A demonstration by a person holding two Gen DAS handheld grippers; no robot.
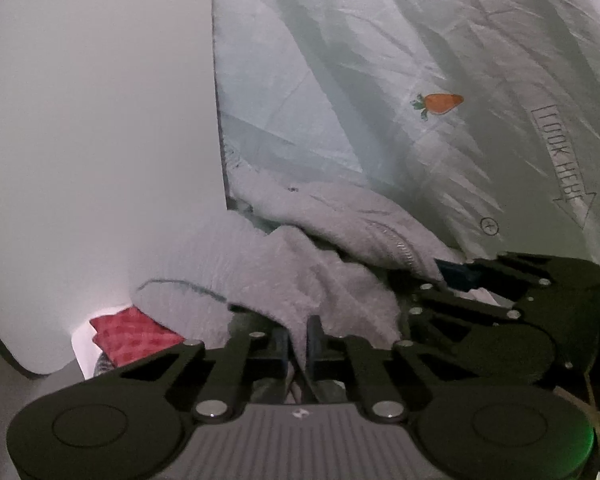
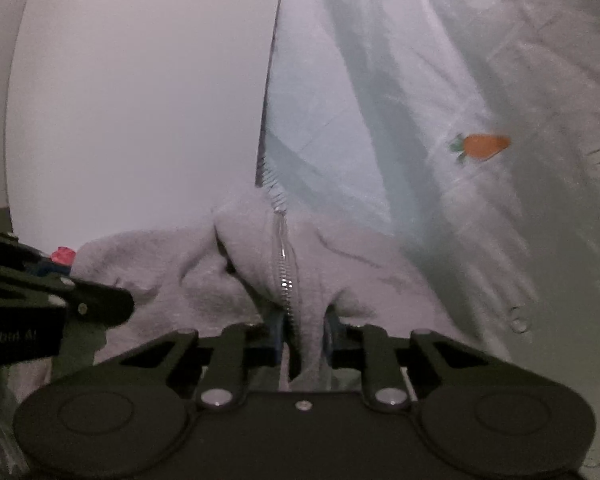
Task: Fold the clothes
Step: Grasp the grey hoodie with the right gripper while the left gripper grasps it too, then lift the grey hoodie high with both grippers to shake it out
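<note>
Left tongs (image 1: 299,338): jaws drawn close together, pinching a fold of the grey fleece jacket (image 1: 300,264) between the pads. Right tongs (image 2: 303,330): jaws likewise drawn in, clamped on the jacket's front edge right beside its metal zipper (image 2: 283,264), with fabric bunched between the pads. In the left wrist view the right tongs appear just to the right, their black linkages close alongside; in the right wrist view the left tongs enter from the left edge, near the jacket's fleece. The jacket lies crumpled in a low heap directly ahead of both tongs, resting on a pale wrinkled sheet (image 1: 340,80) printed with an orange carrot (image 1: 440,103) and an arrow reading "LOOK HERE" (image 1: 564,168). The sheet covers part of a white table (image 1: 100,120), whose bare surface lies to the left. A red patterned cloth (image 1: 134,338) sits beyond the table's near edge, lower left.
</note>
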